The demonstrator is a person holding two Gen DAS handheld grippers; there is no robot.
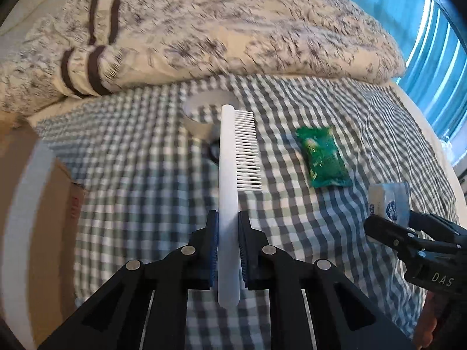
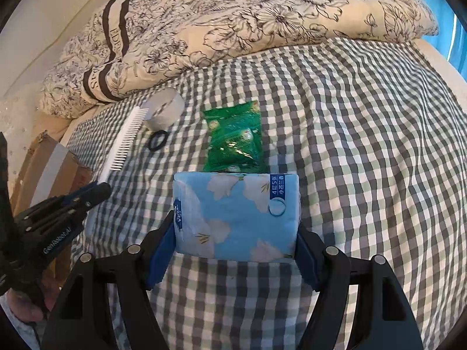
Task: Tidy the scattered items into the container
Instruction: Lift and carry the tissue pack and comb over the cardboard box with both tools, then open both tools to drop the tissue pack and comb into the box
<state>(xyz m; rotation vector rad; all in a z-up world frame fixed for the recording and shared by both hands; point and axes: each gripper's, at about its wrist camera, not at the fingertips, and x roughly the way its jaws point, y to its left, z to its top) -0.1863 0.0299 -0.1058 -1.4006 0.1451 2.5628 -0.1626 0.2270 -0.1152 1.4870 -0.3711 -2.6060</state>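
Note:
My left gripper (image 1: 228, 218) is shut on the handle of a white comb (image 1: 230, 175), held above the checked bedsheet with its teeth pointing right. In the right wrist view the same comb (image 2: 122, 143) and left gripper (image 2: 96, 191) show at the left. My right gripper (image 2: 236, 233) is shut on a light blue tissue pack (image 2: 236, 213); the left wrist view shows that pack (image 1: 389, 204) in the right gripper (image 1: 391, 224) at the right edge. A green packet (image 1: 322, 156) (image 2: 235, 138), a white tape roll (image 1: 204, 110) (image 2: 165, 110) and a black hair tie (image 2: 157, 140) lie on the sheet.
A cardboard box (image 1: 43, 204) (image 2: 49, 169) with a pale tape strip stands at the left, beside the bed. A folded floral quilt (image 1: 204, 29) (image 2: 248, 14) lies along the far side. A blue curtain (image 1: 432, 58) hangs at the right. A hand (image 2: 26, 306) holds the left gripper.

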